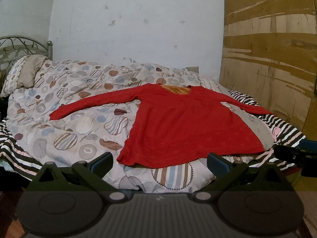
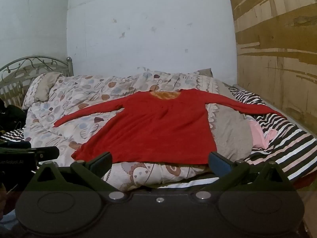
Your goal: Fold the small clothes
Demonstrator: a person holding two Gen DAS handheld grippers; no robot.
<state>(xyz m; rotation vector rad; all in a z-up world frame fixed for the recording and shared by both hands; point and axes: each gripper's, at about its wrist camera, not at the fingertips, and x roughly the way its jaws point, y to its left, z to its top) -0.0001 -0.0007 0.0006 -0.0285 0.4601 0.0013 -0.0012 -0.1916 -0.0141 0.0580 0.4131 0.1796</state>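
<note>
Your left tongs (image 1: 159, 161) stand wide apart at the bottom centre of the left wrist view, nothing between the blue pads, which sit just short of the hem of the red long-sleeved top (image 1: 186, 127). Your right tongs (image 2: 160, 161) are likewise spread wide and empty in the right wrist view, the pads level with the hem of the same red long-sleeved top (image 2: 150, 130). The top lies flat, front up, in the middle of both frames, neckline toward the wall with an orange lining showing, both sleeves stretched outward to left and right. It rests on a patterned quilt (image 1: 79, 123) of striped ovals and dots that covers the bed. A striped black-and-white sheet (image 2: 285, 138) shows at the right of the frame under the right sleeve, with a pink cloth (image 2: 259, 134) just beside a grey patch. A pillow (image 1: 21, 75) sits at the upper left by the metal headboard (image 2: 29, 69). A wooden panel (image 1: 273, 49) fills the right edge; a white wall (image 1: 134, 23) stands behind.
</note>
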